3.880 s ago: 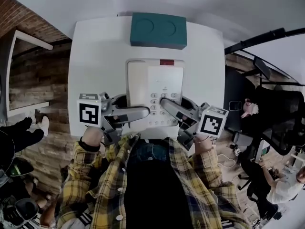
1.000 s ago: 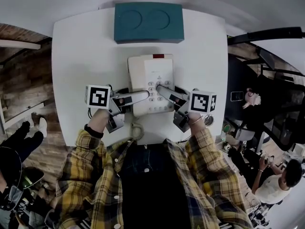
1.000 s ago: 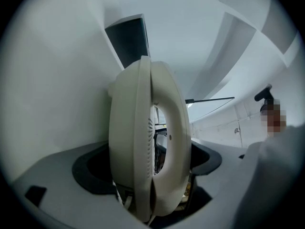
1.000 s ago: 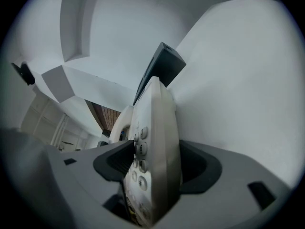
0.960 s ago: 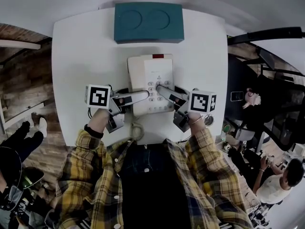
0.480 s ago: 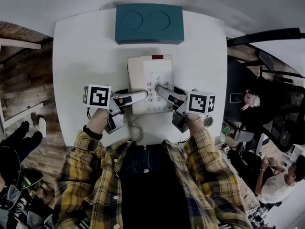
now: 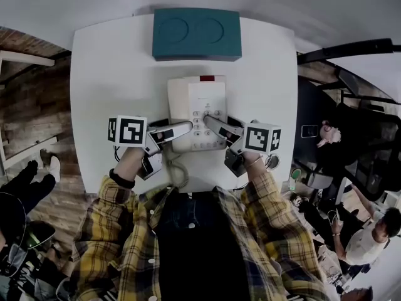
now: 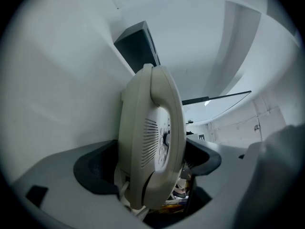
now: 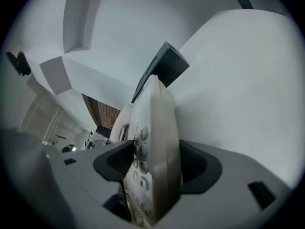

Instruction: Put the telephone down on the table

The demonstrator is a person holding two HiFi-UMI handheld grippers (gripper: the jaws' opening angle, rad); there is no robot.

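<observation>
A cream desk telephone [image 7: 196,102] with handset and keypad is over the middle of the white table [image 7: 113,74]. My left gripper [image 7: 185,127] is shut on its handset side [image 8: 151,128], and my right gripper [image 7: 208,119] is shut on its keypad side [image 9: 155,142]. Both hold it at its near end. The left gripper view shows the left gripper [image 8: 152,162] clamping the handset edge. In the right gripper view the right gripper [image 9: 153,165] clamps the key rows. The coiled cord [image 7: 178,171] trails to the table's near edge. I cannot tell whether the base touches the table.
A teal box [image 7: 197,33] with two round hollows lies at the table's far edge, just beyond the telephone. Black chairs [image 7: 351,137] and people [image 7: 369,240] are off the table's right side. A brick wall [image 7: 31,99] is on the left.
Since the oldest frame the telephone and both grippers have gone down toward the table and look smaller. Over the last second they have hardly shifted; both grips are unchanged.
</observation>
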